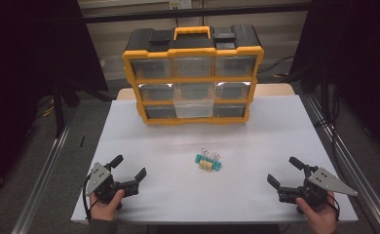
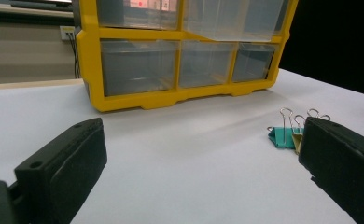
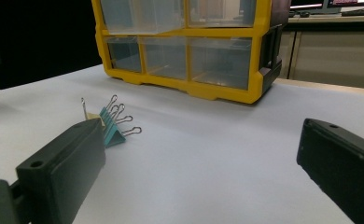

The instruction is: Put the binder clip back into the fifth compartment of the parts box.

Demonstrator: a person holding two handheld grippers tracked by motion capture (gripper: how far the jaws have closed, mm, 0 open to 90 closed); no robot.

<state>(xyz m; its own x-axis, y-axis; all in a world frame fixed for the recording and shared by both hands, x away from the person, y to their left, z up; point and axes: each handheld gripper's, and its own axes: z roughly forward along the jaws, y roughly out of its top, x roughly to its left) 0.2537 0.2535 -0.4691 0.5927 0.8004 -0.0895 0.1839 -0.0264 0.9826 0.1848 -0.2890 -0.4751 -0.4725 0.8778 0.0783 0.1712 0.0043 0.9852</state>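
Clips (image 1: 208, 161) in a small bunch mid-table (image 1: 256, 131), untouched, well apart from both tools. Left tool (image 1: 129, 168) and right tool (image 1: 283, 171) resting at the near edge, jaws spread wide, holding nothing. Cabinet (image 1: 193, 73) at the back, middle drawer (image 1: 193, 104) pulled out and seemingly empty. Judged barely begun: picking up and stowing all left to do.

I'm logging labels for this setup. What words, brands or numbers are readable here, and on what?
None can be read.
Yellow drawer cabinet: no legible brand or label.
Binder clips: no print visible.
Bright patches behind the cabinet top, in the left gripper view: too blurred to read.
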